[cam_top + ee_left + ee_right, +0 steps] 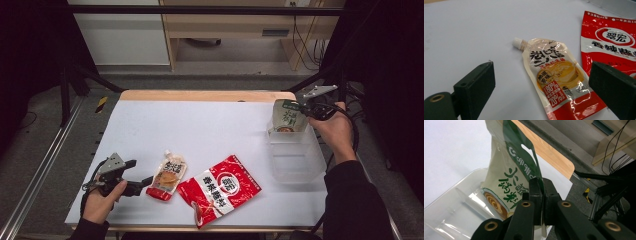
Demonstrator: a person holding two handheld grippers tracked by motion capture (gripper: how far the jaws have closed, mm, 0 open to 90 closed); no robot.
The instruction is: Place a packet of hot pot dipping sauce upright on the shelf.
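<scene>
in the high view, three glossy flat packets are counted: a green-and-white pouch (288,116) held over one clear plastic tub (296,159) by the right gripper (306,107), a spouted sauce pouch (167,176), and a red bag (218,190). in the left gripper view, the left gripper (541,85) is seen spread wide before the spouted pouch. in the right gripper view, the green pouch's thin edge is pinched tight.

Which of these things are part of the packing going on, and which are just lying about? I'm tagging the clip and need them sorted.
In the job:
- green-and-white pouch, clamped in the right gripper over the box
- clear plastic box
- spouted sauce pouch, between the open jaws of the left gripper

Lying about:
- red seasoning packet, flat on the table, untouched
</scene>
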